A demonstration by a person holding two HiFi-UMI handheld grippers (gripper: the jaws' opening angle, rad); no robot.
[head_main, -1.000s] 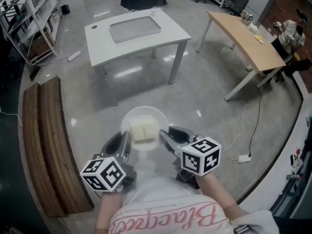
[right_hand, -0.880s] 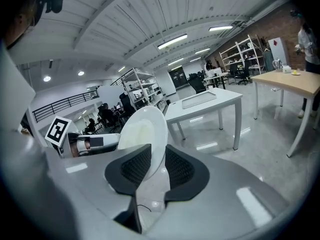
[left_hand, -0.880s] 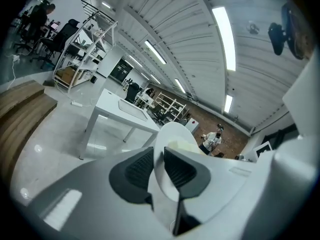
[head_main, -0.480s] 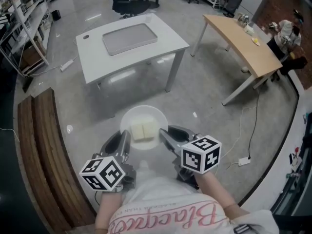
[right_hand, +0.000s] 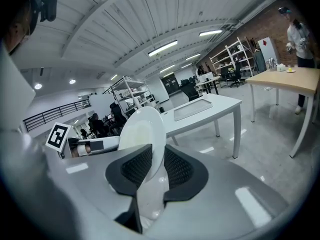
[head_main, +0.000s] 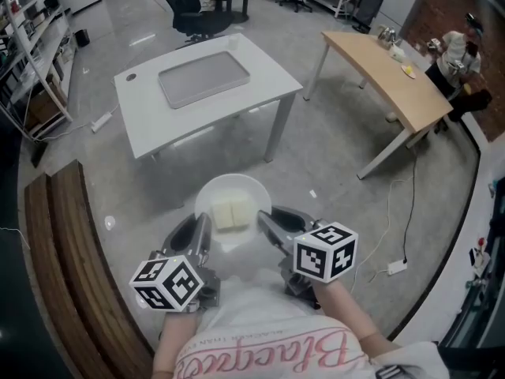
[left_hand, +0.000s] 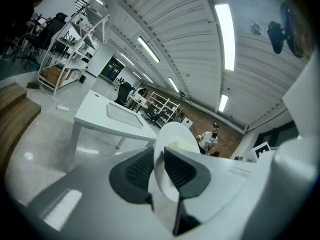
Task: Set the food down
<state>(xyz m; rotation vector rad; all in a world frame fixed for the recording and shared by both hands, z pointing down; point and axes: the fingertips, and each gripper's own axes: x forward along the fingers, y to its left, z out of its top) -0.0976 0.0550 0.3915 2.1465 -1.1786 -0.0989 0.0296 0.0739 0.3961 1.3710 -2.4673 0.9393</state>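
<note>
A round white plate (head_main: 207,192) carries two pale blocks of food (head_main: 232,213) and hangs level above the floor in front of me. My left gripper (head_main: 199,226) grips its near-left rim and my right gripper (head_main: 270,216) its near-right rim. In the left gripper view the plate (left_hand: 172,134) stands edge-on between the black pads (left_hand: 137,170), which press on it. In the right gripper view the plate (right_hand: 142,129) also sits between the ribbed pads (right_hand: 176,168); these jaws are closing tighter on the rim. The food (left_hand: 181,145) peeks over the plate's edge.
A white table (head_main: 150,109) with a grey tray (head_main: 203,77) stands ahead across the glossy floor. A wooden table (head_main: 387,65) is at the right with a person (head_main: 458,50) beyond it. A wooden bench (head_main: 55,243) runs along the left. A cable and power strip (head_main: 394,267) lie at the right.
The white table has come nearer and shifted left in the head view, and the bench has slid down-left. Plate and both grippers keep their places in view.
</note>
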